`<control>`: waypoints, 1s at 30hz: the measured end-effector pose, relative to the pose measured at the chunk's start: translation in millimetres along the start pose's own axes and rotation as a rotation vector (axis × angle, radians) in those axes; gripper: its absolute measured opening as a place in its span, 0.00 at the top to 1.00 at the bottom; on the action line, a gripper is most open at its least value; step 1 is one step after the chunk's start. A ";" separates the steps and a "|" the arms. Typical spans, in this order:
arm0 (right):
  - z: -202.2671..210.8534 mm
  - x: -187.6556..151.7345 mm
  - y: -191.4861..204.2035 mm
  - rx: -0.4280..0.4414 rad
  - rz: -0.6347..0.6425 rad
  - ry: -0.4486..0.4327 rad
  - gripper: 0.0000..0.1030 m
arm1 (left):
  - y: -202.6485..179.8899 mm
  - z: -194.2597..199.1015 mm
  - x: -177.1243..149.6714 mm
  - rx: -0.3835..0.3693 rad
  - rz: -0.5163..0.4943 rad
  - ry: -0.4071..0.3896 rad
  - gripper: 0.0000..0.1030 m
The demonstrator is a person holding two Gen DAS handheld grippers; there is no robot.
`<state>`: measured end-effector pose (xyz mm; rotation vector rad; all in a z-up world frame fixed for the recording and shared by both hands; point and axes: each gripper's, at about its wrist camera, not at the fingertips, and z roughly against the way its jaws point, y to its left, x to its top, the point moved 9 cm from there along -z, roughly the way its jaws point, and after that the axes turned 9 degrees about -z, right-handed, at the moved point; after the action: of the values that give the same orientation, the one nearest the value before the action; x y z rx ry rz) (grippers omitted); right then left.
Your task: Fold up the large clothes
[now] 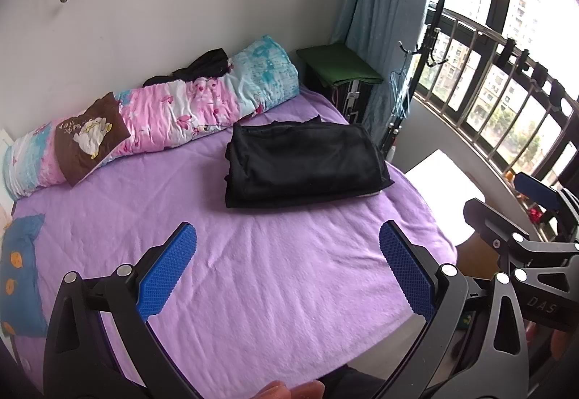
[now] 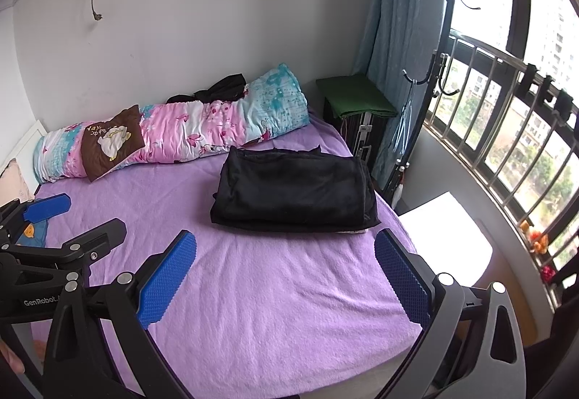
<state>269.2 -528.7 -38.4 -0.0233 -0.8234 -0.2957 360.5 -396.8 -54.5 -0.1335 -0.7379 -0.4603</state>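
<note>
A black garment lies folded into a thick rectangle on the purple bed sheet, toward the far right of the bed; it also shows in the right wrist view. My left gripper is open and empty, held above the near part of the bed, well short of the garment. My right gripper is open and empty too, beside the left one. The right gripper shows at the right edge of the left wrist view, and the left gripper at the left edge of the right wrist view.
A rolled pink and blue quilt lies along the wall with a brown cushion on it. More dark clothing sits behind it. A green-topped stand, a coat rack and a railed window are at right.
</note>
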 end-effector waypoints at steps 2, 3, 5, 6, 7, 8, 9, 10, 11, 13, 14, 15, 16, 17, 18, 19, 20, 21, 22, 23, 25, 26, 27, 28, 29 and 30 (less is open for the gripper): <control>-0.4 -0.8 0.4 -0.001 -0.003 0.000 0.06 | 0.0 -0.1 0.1 0.000 0.000 0.000 0.06; -0.8 -0.8 -0.1 -0.001 -0.002 0.001 0.06 | 0.0 0.0 0.1 0.000 0.000 -0.001 0.06; -1.1 -0.6 0.6 -0.003 0.000 0.000 0.06 | 0.0 -0.2 0.1 0.000 0.000 0.000 0.06; -1.2 -0.4 0.1 -0.002 0.000 0.000 0.06 | -0.7 -0.6 0.7 -0.001 0.001 0.001 0.06; -1.2 -0.2 -0.4 0.000 -0.002 0.002 0.06 | -1.4 -0.6 1.2 -0.001 0.000 0.000 0.06; -1.5 -0.4 0.7 0.000 -0.003 0.002 0.06 | -0.4 -0.3 0.7 0.001 0.000 -0.001 0.06; -1.2 0.1 -0.2 0.000 -0.001 0.000 0.06 | -0.7 -0.7 0.9 0.001 0.000 0.000 0.06; -1.6 -0.3 0.5 -0.001 -0.001 0.001 0.06 | -0.9 -1.3 0.9 0.000 0.001 0.001 0.06; -1.3 0.1 -0.3 -0.001 -0.001 0.000 0.06 | -1.0 -1.2 0.9 -0.002 0.002 0.002 0.06; -1.6 0.2 -0.4 0.000 -0.001 0.002 0.06 | -1.1 -0.9 1.2 0.000 0.000 0.001 0.06; -1.6 0.5 -0.3 0.000 -0.001 0.001 0.06 | -0.2 -0.6 0.9 0.001 0.001 0.000 0.06; -1.7 0.6 -0.4 0.000 -0.001 0.001 0.06 | 0.2 -0.7 0.5 0.000 0.001 0.000 0.06; -1.8 0.6 -0.1 0.000 0.000 0.000 0.06 | -0.8 -1.5 1.3 -0.002 0.002 0.001 0.06; -2.0 0.5 0.3 -0.001 0.001 0.000 0.06 | -0.4 -1.0 0.7 -0.001 0.001 0.001 0.06; -1.9 0.7 -0.6 0.000 -0.001 0.003 0.06 | 0.0 -0.7 0.6 0.000 0.001 0.001 0.06; -1.9 0.8 -0.4 0.000 -0.001 0.001 0.06 | -1.1 -1.1 1.7 0.001 0.000 0.001 0.06; -2.1 1.0 -0.5 0.000 -0.001 0.002 0.06 | -0.3 -0.9 1.2 0.001 0.000 0.000 0.06; -2.1 1.3 -0.7 0.000 -0.002 0.001 0.06 | 0.0 -0.9 0.8 0.001 0.001 0.000 0.06; -2.6 1.3 -0.4 0.001 -0.002 0.002 0.06 | -1.1 -1.7 1.4 0.001 0.001 0.002 0.06; -2.9 2.1 -1.0 0.002 0.000 0.003 0.06 | -0.5 -1.2 1.0 0.000 0.002 0.002 0.06; -3.2 2.2 -0.7 0.002 0.001 0.003 0.06 | -1.2 -1.5 2.0 -0.001 0.002 0.002 0.06; -3.5 1.8 -0.2 0.002 0.001 0.003 0.06 | -0.6 -0.9 1.4 0.002 0.002 0.000 0.06; -3.9 1.6 -0.8 0.001 0.000 0.002 0.06 | -1.2 -1.2 2.1 0.001 0.001 0.000 0.06; -4.2 1.6 -0.7 0.002 -0.001 0.004 0.06 | -0.6 -1.1 1.4 0.001 0.002 0.001 0.06; -4.1 1.8 -1.0 0.001 0.000 0.003 0.06 | -1.5 -1.5 1.9 0.000 0.002 0.001 0.06; -4.6 1.7 -0.6 0.001 0.000 0.004 0.06 | -0.4 -1.9 1.2 0.000 0.002 0.002 0.06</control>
<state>273.4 -530.3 -40.4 -0.0215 -0.8194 -0.2955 362.3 -398.1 -55.1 -0.1331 -0.7358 -0.4586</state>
